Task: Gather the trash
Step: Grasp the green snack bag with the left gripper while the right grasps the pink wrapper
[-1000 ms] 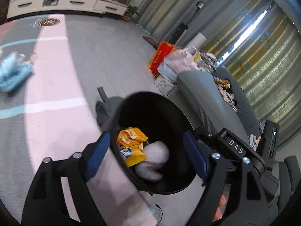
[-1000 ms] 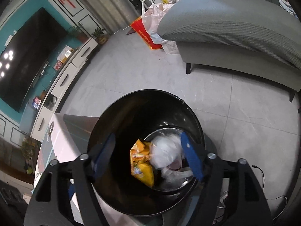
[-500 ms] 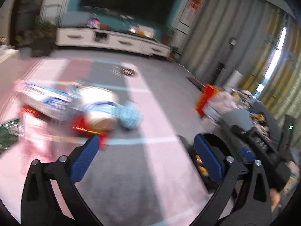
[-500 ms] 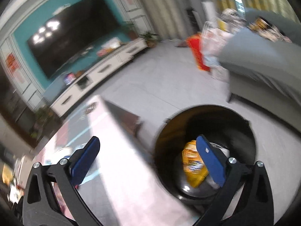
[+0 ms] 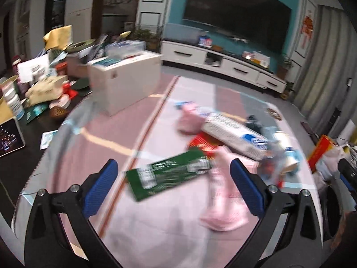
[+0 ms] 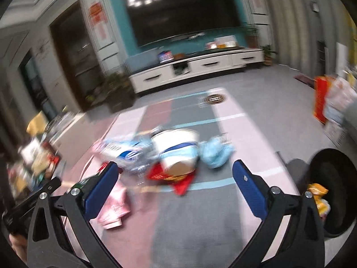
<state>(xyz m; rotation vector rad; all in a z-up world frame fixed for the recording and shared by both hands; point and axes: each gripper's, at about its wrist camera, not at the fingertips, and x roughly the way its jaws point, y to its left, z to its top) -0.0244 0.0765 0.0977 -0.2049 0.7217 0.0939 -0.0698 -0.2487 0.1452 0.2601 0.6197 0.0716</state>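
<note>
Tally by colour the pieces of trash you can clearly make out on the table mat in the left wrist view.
Green: 1, flat green wrapper
Pink: 2, soft pink packet, crumpled pink wrapper
White: 1, long white-and-blue box
Red: 1, flat red wrapper
Total: 5; the blurred heap is uncounted.

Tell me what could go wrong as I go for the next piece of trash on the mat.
1. The trash is heaped: the white cup lies on the red wrapper, beside the blue crumpled bag. An open right tool may catch two pieces or knock the cup rolling.
2. The green packet lies flat under the open left tool; its pads may slide off.
3. Both views are blurred, so aim could be off.
</note>
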